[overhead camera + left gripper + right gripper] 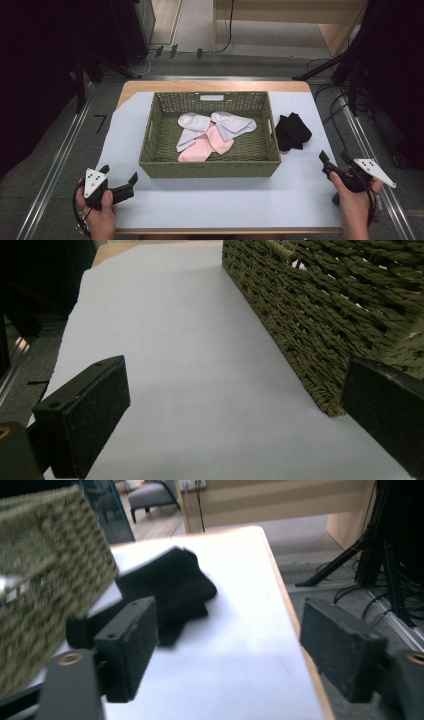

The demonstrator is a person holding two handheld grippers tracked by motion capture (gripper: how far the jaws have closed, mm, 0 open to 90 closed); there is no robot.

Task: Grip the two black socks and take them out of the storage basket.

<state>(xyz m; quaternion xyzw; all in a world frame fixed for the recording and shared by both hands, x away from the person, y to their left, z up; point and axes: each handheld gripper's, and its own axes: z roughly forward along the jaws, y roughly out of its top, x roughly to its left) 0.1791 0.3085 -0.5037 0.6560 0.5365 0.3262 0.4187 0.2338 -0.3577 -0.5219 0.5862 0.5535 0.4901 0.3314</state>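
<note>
An olive woven basket (210, 169) stands mid-table on a pale sheet. Inside lie two white socks (232, 124) and pink socks (206, 145). A pile of black socks (292, 131) rests on the sheet just right of the basket. My left gripper (120, 174) is open near the basket's front left corner, holding nothing; its own view has the basket wall (325, 315) beside the right jaw, gripper (235, 405). My right gripper (334, 157) is open at the front right, a little short of the black socks (170, 585), with nothing between its fingers (227, 640).
The pale sheet (215, 200) covers a wooden table (210, 85) whose right edge runs close to my right gripper. Metal rails flank the table on the floor. Tripod legs and cables (345, 65) stand at the back right. Bare sheet lies left of the basket (175, 340).
</note>
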